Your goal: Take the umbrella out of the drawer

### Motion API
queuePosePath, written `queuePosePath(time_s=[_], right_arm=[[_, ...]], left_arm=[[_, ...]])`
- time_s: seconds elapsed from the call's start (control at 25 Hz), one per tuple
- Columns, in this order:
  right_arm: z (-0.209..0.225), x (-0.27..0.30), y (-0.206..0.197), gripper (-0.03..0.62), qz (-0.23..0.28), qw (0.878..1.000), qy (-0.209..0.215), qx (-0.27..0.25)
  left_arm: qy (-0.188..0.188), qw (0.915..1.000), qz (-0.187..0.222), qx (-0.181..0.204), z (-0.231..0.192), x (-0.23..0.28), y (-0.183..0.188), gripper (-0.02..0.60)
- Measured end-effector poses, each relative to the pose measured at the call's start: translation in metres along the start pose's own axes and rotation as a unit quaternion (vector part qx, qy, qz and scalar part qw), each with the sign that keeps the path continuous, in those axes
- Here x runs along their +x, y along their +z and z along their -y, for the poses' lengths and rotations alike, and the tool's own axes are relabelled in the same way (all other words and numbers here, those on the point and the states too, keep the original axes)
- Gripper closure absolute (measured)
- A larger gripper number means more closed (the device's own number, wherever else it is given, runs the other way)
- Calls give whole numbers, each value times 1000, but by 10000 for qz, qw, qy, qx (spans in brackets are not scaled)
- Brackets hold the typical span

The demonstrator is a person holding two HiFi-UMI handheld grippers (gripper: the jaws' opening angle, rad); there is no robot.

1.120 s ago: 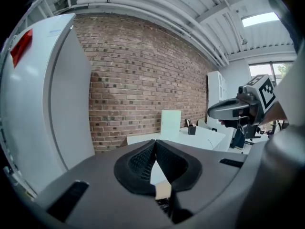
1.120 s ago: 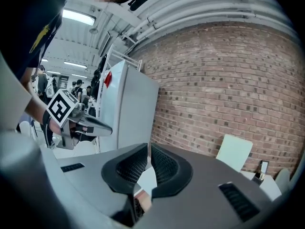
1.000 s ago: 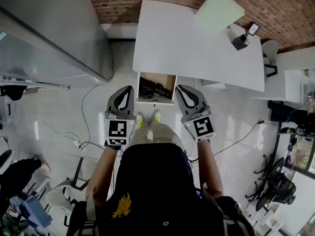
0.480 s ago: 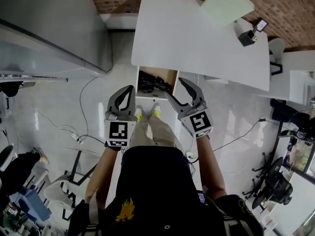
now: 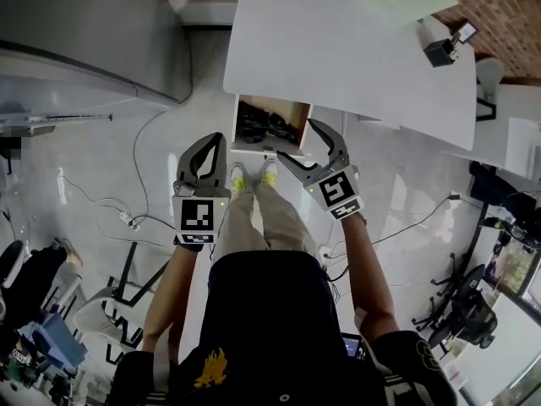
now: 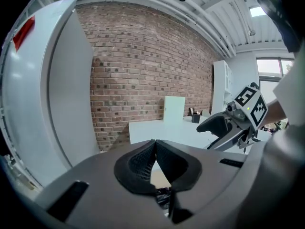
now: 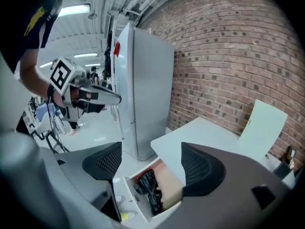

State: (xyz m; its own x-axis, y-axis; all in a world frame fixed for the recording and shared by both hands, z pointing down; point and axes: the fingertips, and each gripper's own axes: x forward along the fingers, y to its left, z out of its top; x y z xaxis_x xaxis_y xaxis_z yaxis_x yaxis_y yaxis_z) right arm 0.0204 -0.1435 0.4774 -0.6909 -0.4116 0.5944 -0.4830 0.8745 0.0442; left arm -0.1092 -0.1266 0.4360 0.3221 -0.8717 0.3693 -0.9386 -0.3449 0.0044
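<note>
The left gripper hangs empty, jaws together. The black umbrella lies in the open drawer under the worktop. The right gripper, jaws just opened wide around nothing, is approaching; next it should reach in and clamp the umbrella

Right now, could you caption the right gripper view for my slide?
Right gripper, jaws just opened with nothing between them, aims down at the black umbrella in the open drawer.
</note>
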Motion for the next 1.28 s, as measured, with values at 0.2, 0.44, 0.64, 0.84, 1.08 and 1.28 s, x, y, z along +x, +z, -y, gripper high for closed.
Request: queuePosePath(time_s=[0.2, 0.44, 0.64, 0.84, 1.08, 1.28], right_arm=[[3, 34, -38, 198, -557, 9977, 5, -375], [10, 58, -90, 195, -950, 9954, -74, -133], [16, 81, -120, 195, -1131, 9935, -113, -97], [9, 103, -148, 195, -1338, 9909, -19, -117], [12, 131, -179, 195, -1484, 9882, -41, -375], [9, 164, -201, 195, -1476, 9877, -27, -512]], left_arm=[[18, 9998, -106, -176, 3, 12, -23, 563], [-198, 9993, -244, -209, 23, 32, -54, 563], [-245, 9990, -292, -213, 26, 49, -72, 563], [-135, 9985, -441, -301, 25, 61, -106, 563], [-100, 9979, -553, -329, 26, 78, -138, 563], [-35, 9982, -540, -266, 15, 92, -160, 563]])
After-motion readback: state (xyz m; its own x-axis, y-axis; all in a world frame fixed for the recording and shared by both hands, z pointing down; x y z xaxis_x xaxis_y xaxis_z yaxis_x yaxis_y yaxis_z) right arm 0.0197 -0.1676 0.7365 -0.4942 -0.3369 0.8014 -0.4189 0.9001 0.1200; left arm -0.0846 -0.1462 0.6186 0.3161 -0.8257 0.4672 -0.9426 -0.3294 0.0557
